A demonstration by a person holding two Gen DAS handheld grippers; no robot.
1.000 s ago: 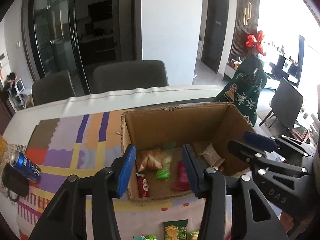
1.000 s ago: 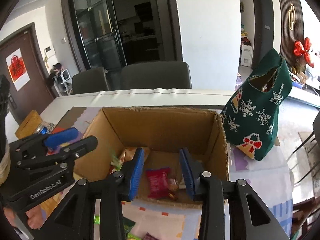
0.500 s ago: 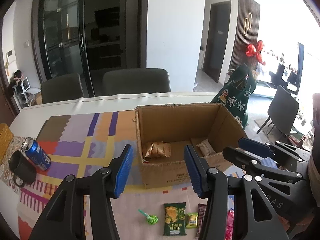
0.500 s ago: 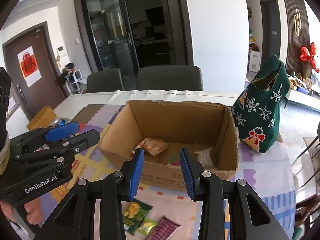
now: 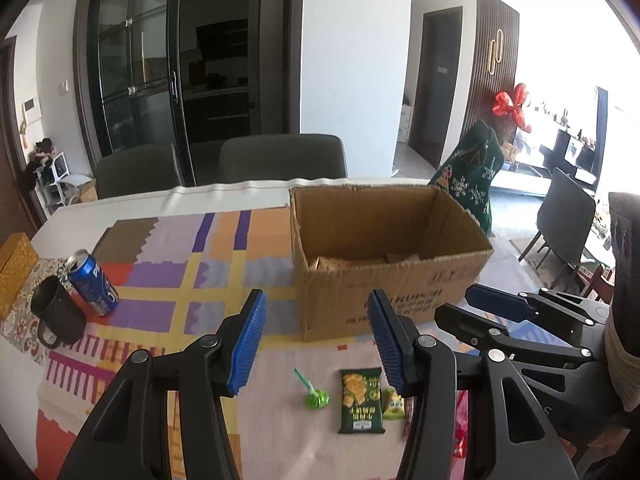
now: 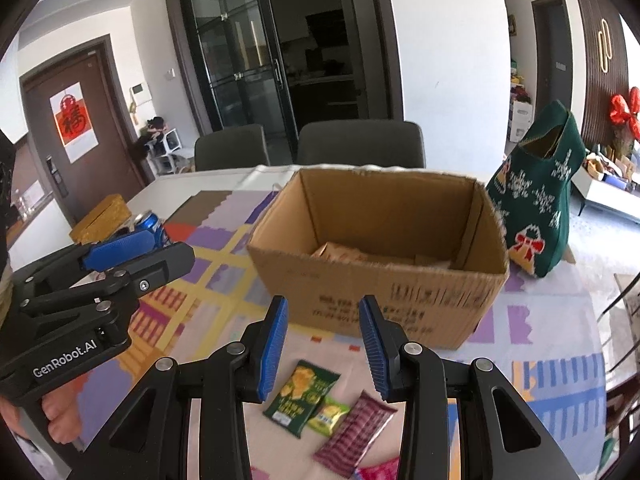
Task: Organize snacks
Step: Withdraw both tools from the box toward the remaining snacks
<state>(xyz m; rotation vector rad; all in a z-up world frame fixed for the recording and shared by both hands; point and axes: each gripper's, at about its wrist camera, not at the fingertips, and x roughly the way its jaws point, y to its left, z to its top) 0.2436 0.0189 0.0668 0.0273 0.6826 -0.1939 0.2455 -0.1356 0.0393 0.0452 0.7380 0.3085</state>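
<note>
Several snack packets lie flat on the table's patterned cloth, lower centre of the right view: a dark green chip bag, a small yellow-green sachet, a maroon wafer bar. I'd judge them light, crinkly and slippery, so pinch a crimped end seam. Left tongs and right tongs both gape, empty. Behind sits the stiff corrugated cardboard box
</note>
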